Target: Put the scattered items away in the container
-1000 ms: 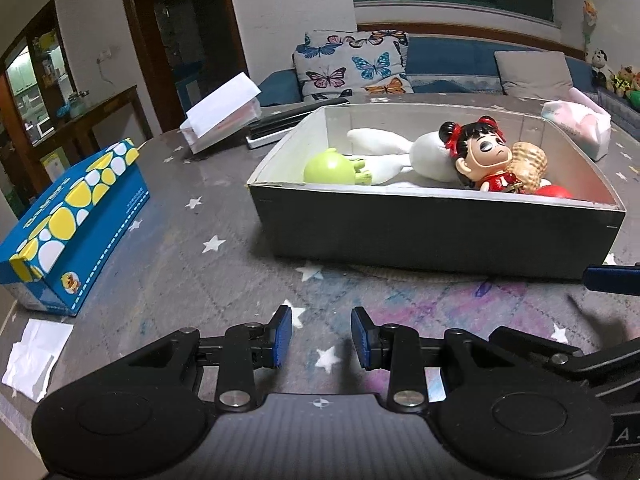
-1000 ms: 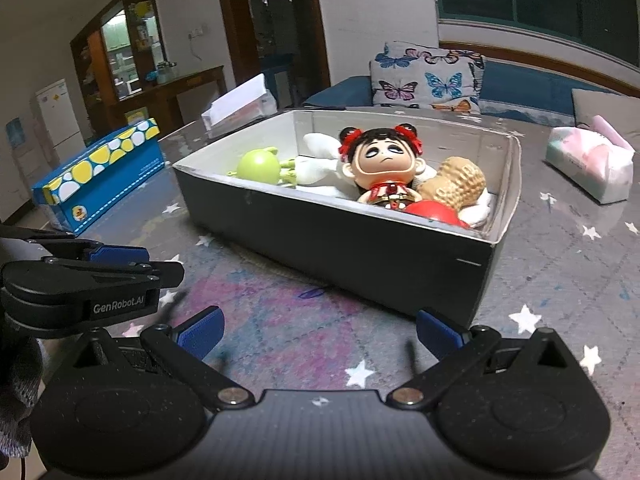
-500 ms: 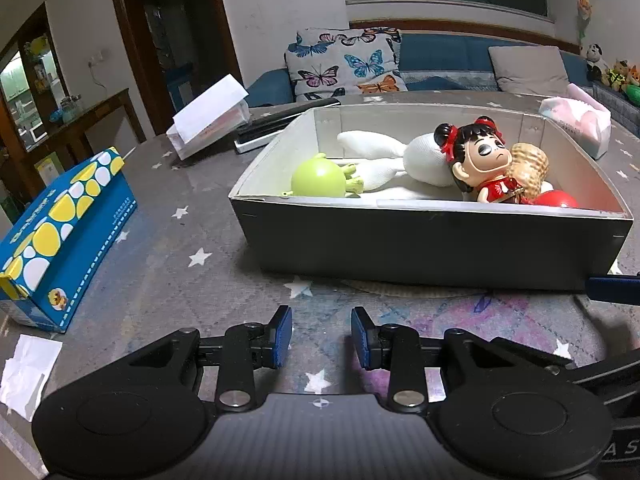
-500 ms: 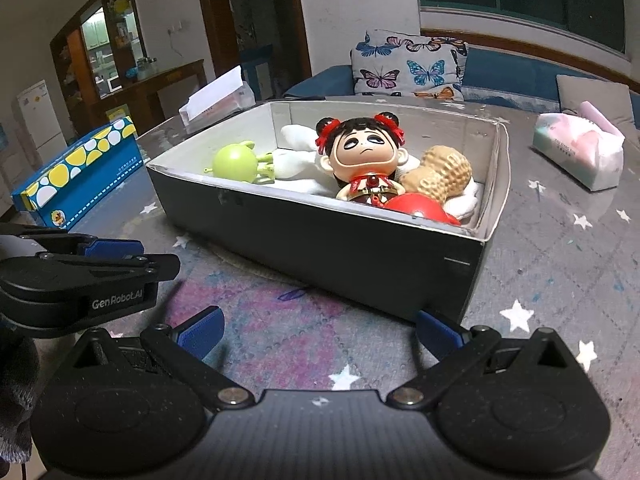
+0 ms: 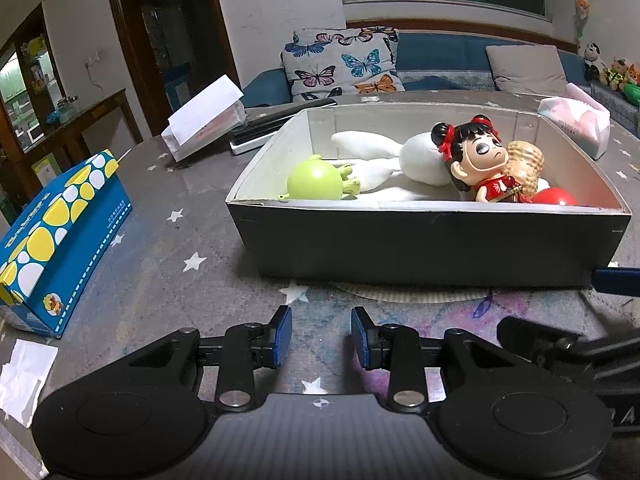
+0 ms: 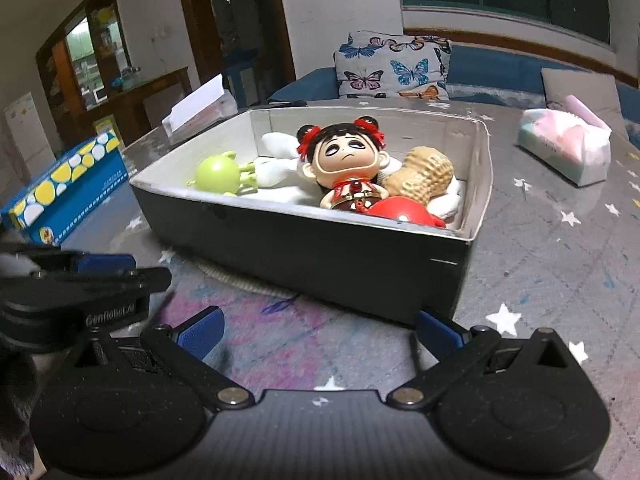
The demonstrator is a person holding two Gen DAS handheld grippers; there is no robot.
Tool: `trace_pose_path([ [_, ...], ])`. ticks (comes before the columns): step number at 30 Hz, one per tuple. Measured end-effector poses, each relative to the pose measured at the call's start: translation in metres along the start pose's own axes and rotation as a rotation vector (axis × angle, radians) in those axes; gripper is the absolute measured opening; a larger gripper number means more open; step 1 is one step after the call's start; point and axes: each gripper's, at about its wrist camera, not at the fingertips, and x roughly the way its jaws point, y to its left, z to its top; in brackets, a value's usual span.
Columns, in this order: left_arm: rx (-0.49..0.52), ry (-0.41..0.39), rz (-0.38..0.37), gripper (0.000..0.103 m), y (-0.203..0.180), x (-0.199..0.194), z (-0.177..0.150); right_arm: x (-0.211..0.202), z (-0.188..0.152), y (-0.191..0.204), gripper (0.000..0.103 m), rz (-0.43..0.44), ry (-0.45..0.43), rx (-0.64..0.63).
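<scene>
**Apparently the last toy is in: both tongs empty and easing back**

Seemingly we have nothing left to carry. Our left tongs (image 5: pixel 320 338) hover low over the surface (image 5: pixel 168 264) with only a narrow gap between the blue pads, gripping nothing; our right tongs (image 6: pixel 318 330) stand wide apart, also empty, just in front of the container (image 6: pixel 320 248). The toys all lie inside it: the green toy (image 6: pixel 218 176) at the left end, the white plush (image 5: pixel 400 156) behind, the doll (image 6: pixel 348 164) propped in the middle, the peanut (image 6: pixel 424 172) and the red ball (image 6: pixel 404 210) at the right end. No loose toy shows on the starred surface in either view, so we judge the tidying done or nearly so.

Against a second ago, the container sits a little farther from the left camera and slightly turned in the frame, which suggests we have drawn that hand back and to the side. The right view has shifted too, showing more of the box's right corner. The gaps of both tongs are unchanged, and the toys have not moved within the container.
</scene>
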Motion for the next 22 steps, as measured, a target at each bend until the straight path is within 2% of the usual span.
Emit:
trace_pose_path([
  [15,-0.004,0.012,-0.007,0.035,-0.0044,0.0018,0.0012,0.0019,-0.0036,0.006,0.103,-0.043,-0.009,-0.029],
  [22,-0.006,-0.007,-0.019,0.034,-0.0032,0.0006,0.0023,-0.0002,-0.0031,0.0049,0.103,-0.048,-0.021,-0.026],
])
